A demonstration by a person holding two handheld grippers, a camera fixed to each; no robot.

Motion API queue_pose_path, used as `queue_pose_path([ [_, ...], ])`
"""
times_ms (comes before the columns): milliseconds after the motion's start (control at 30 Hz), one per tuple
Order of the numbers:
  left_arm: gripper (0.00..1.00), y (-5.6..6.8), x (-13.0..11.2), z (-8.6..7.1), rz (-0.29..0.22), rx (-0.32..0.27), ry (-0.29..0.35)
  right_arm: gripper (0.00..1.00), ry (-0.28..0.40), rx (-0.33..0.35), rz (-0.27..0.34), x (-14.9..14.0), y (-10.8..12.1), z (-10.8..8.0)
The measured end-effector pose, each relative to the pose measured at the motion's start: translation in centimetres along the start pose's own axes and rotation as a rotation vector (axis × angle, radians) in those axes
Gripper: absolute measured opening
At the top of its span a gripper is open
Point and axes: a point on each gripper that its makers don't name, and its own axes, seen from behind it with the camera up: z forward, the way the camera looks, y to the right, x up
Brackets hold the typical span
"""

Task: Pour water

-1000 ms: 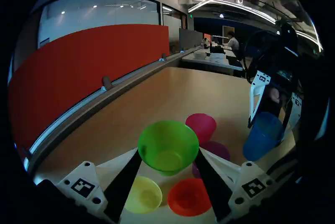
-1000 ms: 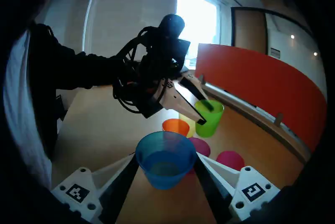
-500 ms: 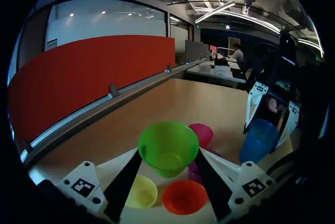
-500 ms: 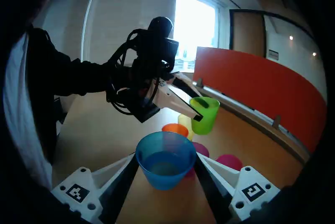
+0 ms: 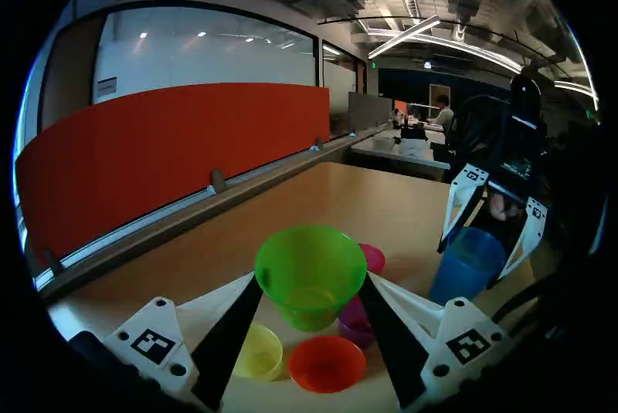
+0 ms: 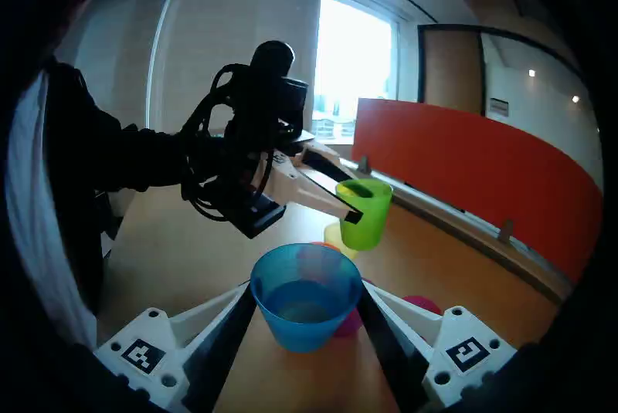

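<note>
In the left gripper view my left gripper [image 5: 310, 301] is shut on a green cup [image 5: 310, 274], held upright above the wooden table [image 5: 340, 197]. Farther right, the blue cup [image 5: 466, 265] hangs in the right gripper [image 5: 485, 239]. In the right gripper view my right gripper [image 6: 307, 320] is shut on the blue cup [image 6: 306, 305], which holds some water. Beyond it the left gripper [image 6: 340, 201] carries the green cup [image 6: 365, 213], raised higher than the blue one.
On the table below stand a yellow cup [image 5: 257, 351], an orange cup [image 5: 327, 363], a purple cup [image 5: 354, 322] and a pink cup [image 5: 372, 257]. A red partition [image 5: 154, 143] runs along the table's far edge. A person's dark sleeve [image 6: 116, 154] reaches in from the left.
Both grippers have risen with their cups. The cups on the table sit lower and smaller in both views. The green cup now hangs higher than before.
</note>
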Motion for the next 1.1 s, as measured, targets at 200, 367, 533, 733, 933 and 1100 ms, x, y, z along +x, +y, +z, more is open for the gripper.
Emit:
queue_pose_path([
  [200, 0.85, 0.0, 0.6, -1.1, -0.018, 0.014, 0.019, 0.91, 0.015, -0.006, 0.001, 0.7, -0.1, -0.1],
  [367, 0.85, 0.0, 1.1, -2.2, -0.037, 0.022, 0.030, 0.91, 0.031, -0.009, 0.001, 1.1, -0.4, -0.2],
  [533, 0.85, -0.1, 1.2, -3.3, -0.034, 0.038, 0.027, 0.91, 0.050, -0.016, 0.002, 1.9, -0.6, -0.4],
  [733, 0.85, 0.1, 1.4, -4.6, -0.035, 0.047, 0.022, 0.91, 0.078, -0.026, 0.013, 2.9, -0.6, -0.5],
  [933, 0.85, 0.0, 1.8, -5.6, -0.044, 0.061, 0.028, 0.91, 0.102, -0.030, 0.018, 3.9, -0.8, -0.6],
  [1100, 0.85, -0.1, 2.4, -6.4, -0.054, 0.071, 0.043, 0.91, 0.114, -0.032, 0.010, 4.5, -1.0, -0.8],
])
